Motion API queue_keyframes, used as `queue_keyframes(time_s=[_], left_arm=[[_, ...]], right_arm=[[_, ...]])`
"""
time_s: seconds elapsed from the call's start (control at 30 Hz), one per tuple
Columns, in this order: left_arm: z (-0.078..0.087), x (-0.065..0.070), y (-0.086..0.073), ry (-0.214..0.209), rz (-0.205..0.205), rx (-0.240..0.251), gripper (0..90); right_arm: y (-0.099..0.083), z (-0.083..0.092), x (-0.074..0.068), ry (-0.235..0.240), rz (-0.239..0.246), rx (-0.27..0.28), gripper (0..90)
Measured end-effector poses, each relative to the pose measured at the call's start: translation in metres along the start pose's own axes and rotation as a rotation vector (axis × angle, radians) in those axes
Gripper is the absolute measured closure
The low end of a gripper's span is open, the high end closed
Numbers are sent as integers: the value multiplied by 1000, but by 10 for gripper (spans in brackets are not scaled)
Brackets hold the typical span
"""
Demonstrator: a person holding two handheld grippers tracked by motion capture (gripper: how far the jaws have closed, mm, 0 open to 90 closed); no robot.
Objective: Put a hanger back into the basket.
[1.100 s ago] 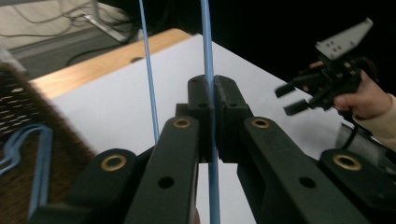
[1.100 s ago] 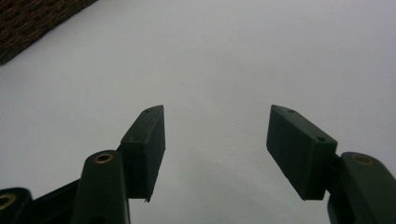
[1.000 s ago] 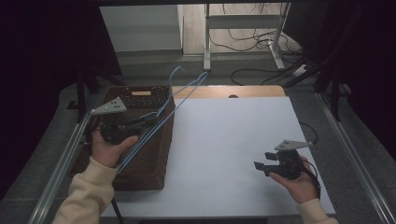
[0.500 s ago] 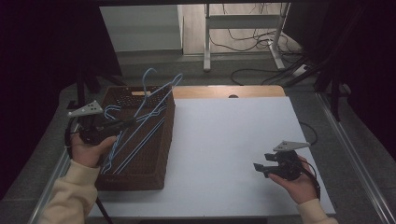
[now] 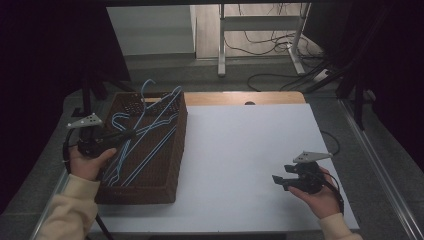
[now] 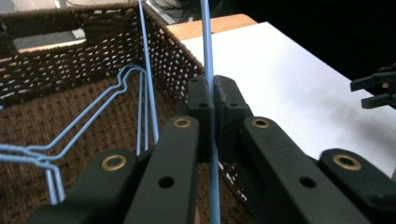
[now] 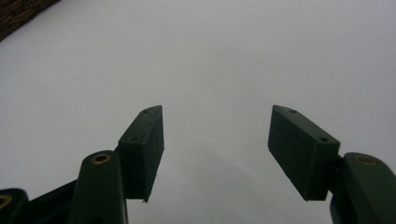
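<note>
Over the left side of the table, a light-blue wire hanger (image 5: 150,117) is lying across the brown woven basket (image 5: 172,165), its hook poking up past the far rim, with other blue hangers (image 5: 135,160) of the same kind resting in a loose heap under it. The left gripper (image 6: 214,105) is clamping one thin wire of that top hanger, its jaws pressed together on it just above the basket's near wall; in the high view the same left gripper (image 5: 131,134) is reaching in from the basket's left edge.

Judging from this, the step in hand is handling a single hanger among the pile. Doing it well is probably a matter of keeping the wire seated squarely between the pads so it is not swivelling, and moving slowly, since the hooks and shoulders are overlapping and could snag a neighbour or catch the weave.

Well apart on the white sheet (image 5: 240,150), the right gripper (image 5: 278,181) is waiting with its jaws standing open around nothing, pointing over bare surface.
</note>
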State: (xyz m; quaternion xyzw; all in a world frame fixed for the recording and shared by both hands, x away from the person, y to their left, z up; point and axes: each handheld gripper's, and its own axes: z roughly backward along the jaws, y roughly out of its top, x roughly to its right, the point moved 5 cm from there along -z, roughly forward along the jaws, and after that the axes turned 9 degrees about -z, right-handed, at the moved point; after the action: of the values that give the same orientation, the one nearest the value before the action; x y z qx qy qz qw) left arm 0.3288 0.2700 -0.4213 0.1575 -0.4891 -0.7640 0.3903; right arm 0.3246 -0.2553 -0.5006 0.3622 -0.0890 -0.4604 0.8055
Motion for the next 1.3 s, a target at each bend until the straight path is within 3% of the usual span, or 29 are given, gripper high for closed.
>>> queue_keyframes(time_s=[0.3,0.6,0.77,0.87,1.03,1.1,1.2,1.3], left_arm=[[-6,-6,-13,-13,9,-41,864],[-24,-14,-32,-26,47,-101,864],[-33,-20,-40,-12,58,-149,863],[-34,-25,-42,13,75,-164,862],[-32,-45,-50,159,130,-224,819],[-29,-51,-51,190,158,-226,762],[-26,-54,-50,232,157,-216,671],[-24,-48,-46,235,133,-194,572]], right_arm=[[0,-1,1,-5,4,-6,356],[-1,-1,1,-5,7,-11,354],[-1,-1,2,-8,8,-11,354],[-1,-1,1,-7,8,-11,354],[-1,-1,1,-7,10,-12,353],[-1,-1,1,-11,13,-14,353],[-1,-1,0,-11,11,-13,353],[-1,-1,0,-12,12,-17,352]])
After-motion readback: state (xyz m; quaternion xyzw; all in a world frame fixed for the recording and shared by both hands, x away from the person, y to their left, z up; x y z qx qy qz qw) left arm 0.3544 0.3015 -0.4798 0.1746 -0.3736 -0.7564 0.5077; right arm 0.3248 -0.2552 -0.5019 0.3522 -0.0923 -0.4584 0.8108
